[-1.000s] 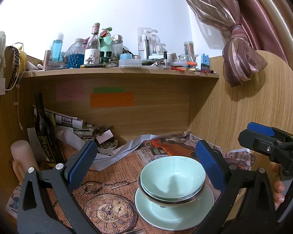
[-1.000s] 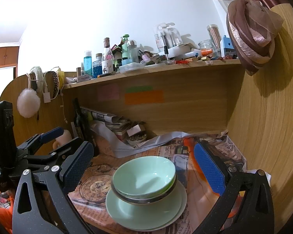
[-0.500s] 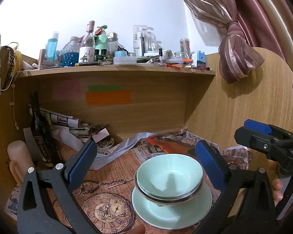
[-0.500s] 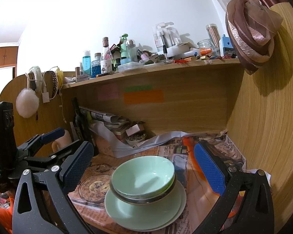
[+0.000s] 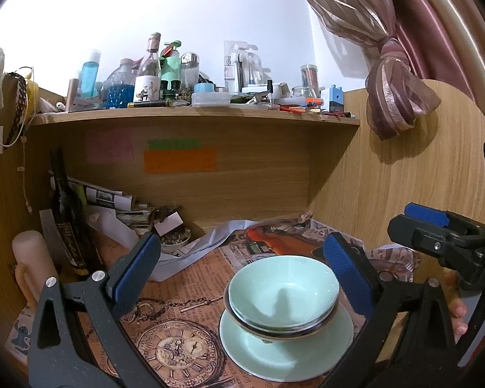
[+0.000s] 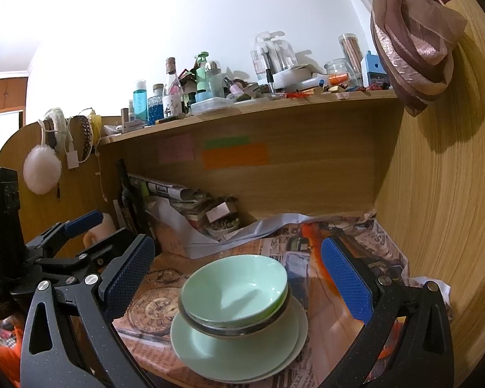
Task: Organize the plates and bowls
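Green bowls (image 5: 283, 286) on plates (image 5: 286, 349) sit ahead of both wide-open hand-held grippers (left (image 5: 242, 270), right (image 6: 237, 276)); neither looks clearly nearer.

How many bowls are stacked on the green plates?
2 visible: a green bowl nested in a silver-rimmed bowl, atop the plates. Another may hide between them.

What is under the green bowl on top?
Under the top bowl sit another bowl with a dark rim, then green plates. Their middles are covered.
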`<act>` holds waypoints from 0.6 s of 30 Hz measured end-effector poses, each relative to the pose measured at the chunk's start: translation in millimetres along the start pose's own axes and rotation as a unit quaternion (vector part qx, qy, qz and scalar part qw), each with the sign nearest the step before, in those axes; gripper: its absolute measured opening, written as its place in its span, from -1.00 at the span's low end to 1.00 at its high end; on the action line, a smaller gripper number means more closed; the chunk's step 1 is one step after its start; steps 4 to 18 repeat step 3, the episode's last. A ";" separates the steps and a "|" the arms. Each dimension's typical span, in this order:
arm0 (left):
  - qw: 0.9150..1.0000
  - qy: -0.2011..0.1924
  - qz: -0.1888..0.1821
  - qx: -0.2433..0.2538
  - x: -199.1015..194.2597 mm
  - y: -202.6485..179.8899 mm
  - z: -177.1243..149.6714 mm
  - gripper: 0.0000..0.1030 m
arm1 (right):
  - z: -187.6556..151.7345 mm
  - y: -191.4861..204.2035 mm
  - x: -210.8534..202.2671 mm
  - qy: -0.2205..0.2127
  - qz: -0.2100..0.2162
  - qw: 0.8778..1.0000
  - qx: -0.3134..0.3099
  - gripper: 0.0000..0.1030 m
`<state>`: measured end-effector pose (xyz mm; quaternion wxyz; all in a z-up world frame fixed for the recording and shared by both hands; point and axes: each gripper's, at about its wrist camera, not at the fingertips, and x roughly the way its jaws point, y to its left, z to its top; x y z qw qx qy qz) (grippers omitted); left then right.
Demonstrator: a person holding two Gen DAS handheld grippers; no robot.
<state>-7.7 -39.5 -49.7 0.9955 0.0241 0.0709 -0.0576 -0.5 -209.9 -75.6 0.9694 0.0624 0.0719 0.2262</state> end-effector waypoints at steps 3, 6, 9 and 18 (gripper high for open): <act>1.000 0.007 -0.004 -0.007 2.3 1.0 -0.5 0.99 | -0.9 -0.7 1.5 0.002 0.000 1.000 0.000 1.00; 1.000 0.007 -0.004 -0.007 2.3 1.0 -0.5 0.99 | -0.9 -0.7 1.5 0.002 0.000 1.000 0.000 1.00; 1.000 0.007 -0.004 -0.007 2.3 1.0 -0.5 0.99 | -0.9 -0.7 1.5 0.002 0.000 1.000 0.000 1.00; 1.000 0.007 -0.004 -0.007 2.3 1.0 -0.5 0.99 | -0.9 -0.7 1.5 0.002 0.000 1.000 0.000 1.00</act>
